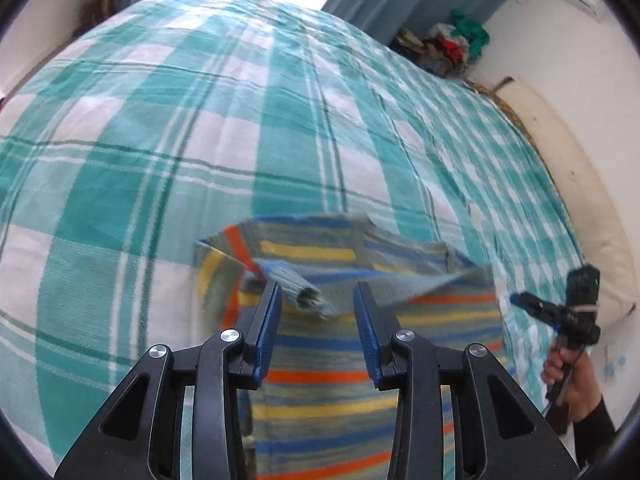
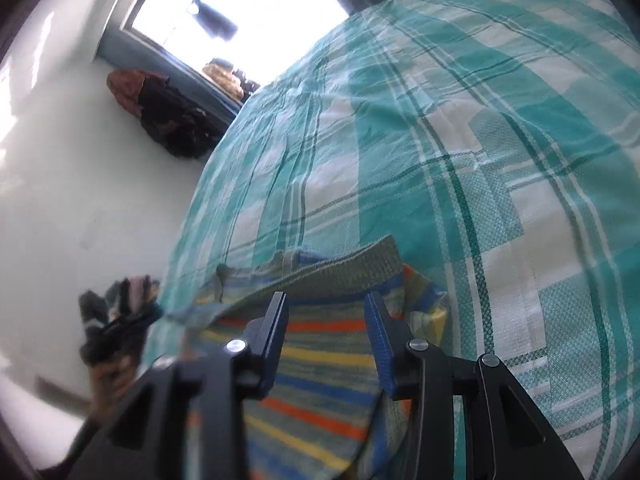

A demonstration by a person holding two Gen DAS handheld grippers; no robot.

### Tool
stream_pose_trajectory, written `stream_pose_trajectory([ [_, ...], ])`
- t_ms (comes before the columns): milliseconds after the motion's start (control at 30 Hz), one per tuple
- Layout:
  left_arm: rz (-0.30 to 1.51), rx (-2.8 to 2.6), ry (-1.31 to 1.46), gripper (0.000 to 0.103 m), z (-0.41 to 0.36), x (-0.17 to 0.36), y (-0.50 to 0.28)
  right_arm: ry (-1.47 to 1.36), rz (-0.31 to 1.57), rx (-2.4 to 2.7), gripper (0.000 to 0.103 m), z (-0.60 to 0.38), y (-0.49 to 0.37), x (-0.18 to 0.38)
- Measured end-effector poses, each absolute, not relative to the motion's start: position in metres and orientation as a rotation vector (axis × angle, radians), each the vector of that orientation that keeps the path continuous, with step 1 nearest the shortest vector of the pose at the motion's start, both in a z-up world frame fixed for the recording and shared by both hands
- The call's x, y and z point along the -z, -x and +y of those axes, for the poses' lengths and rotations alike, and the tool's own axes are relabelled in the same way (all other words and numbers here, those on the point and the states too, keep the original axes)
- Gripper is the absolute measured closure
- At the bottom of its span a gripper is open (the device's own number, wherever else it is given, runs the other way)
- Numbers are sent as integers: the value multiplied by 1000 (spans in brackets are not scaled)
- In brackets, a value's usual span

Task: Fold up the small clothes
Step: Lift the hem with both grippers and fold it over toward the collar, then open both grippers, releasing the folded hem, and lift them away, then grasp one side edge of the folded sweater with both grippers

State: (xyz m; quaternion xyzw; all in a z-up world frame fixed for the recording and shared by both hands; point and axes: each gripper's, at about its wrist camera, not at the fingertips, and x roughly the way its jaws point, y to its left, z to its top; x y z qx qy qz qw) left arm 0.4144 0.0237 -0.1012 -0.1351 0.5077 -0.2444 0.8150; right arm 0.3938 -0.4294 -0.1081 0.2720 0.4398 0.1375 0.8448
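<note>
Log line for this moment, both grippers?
left gripper: open | right gripper: open | striped garment: partly folded on checked bedspread

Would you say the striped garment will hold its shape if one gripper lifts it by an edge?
Probably not: the striped garment already lies creased and rolled at its top, so it looks floppy. It seems thin and light, and would likely drape, dragging across the checked bedspread.

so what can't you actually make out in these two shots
- Striped garment: its near part runs off the bottom edge and under the left gripper in the left wrist view, so its type and full shape stay unclear.
- Right gripper: small and blurred at the left view's edge; grip unclear there.
- Dark blurred shape in the right wrist view: motion blur, unidentifiable.
- Window: overexposed, nothing readable outside.
</note>
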Motion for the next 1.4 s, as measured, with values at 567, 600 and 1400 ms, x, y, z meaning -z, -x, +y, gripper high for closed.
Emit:
stream_pose_trajectory([
  [567,1037,492,139,44,16,107,-366,-141,948,-357,61,-311,-355,106],
  [600,1052,501,80,43,12,117,-346,-119,958,-385,61,-306,-331,112],
  [1400,799,723,-269,17,-149,84,-180,-456,800,-75,39,-409,-181,109],
])
